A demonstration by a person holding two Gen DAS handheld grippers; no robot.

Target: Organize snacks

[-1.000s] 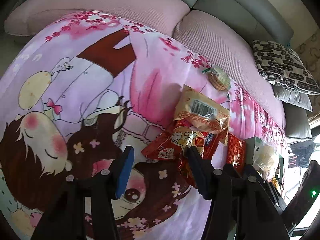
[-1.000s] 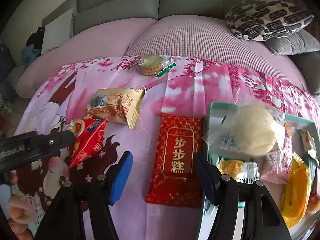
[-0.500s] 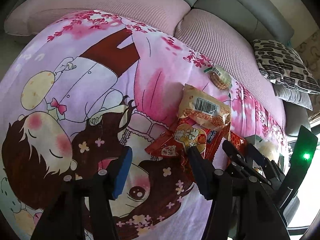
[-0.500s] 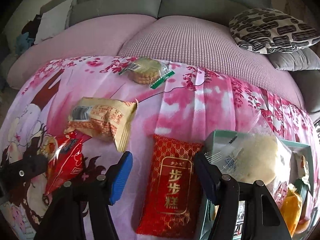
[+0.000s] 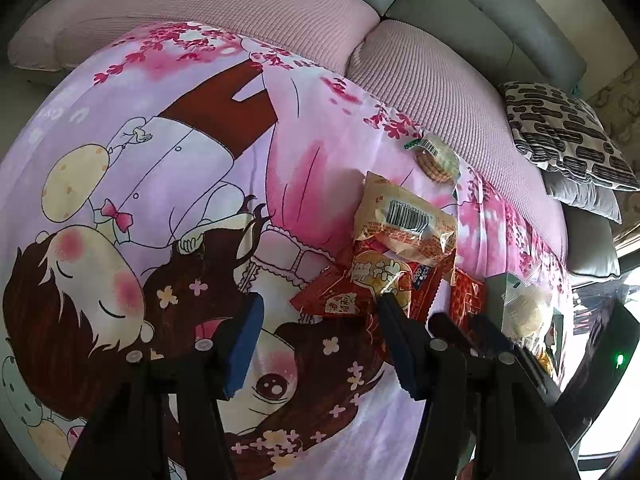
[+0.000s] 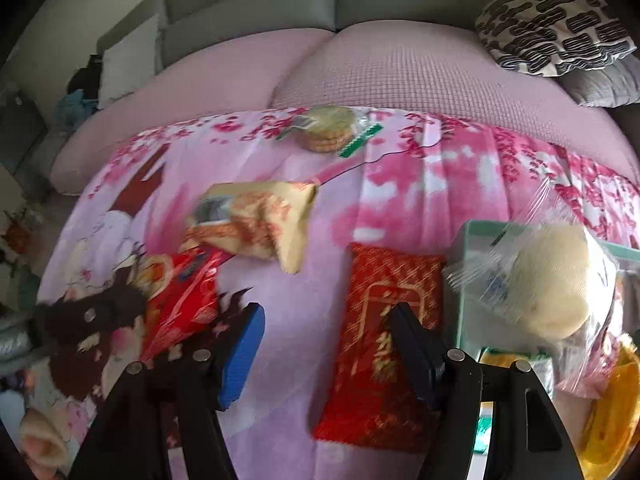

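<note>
Left claw (image 5: 320, 324) spread, empty, tilted down over blanket (image 5: 160, 160), tip beside red chip bag (image 5: 352, 288). Right claw (image 6: 328, 328) also released, above red packet (image 6: 384, 344).

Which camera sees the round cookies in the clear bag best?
The right wrist view: the cookies sit whole near the middle, stacked edges visible. In the left wrist view the cookies look smaller, squeezed toward the side.

We are in a home living room. A grey sofa (image 6: 248, 4) with pink seat covers (image 6: 400, 68) fills the upper frame. At upper right we see a patterned cushion (image 6: 552, 36).
</note>
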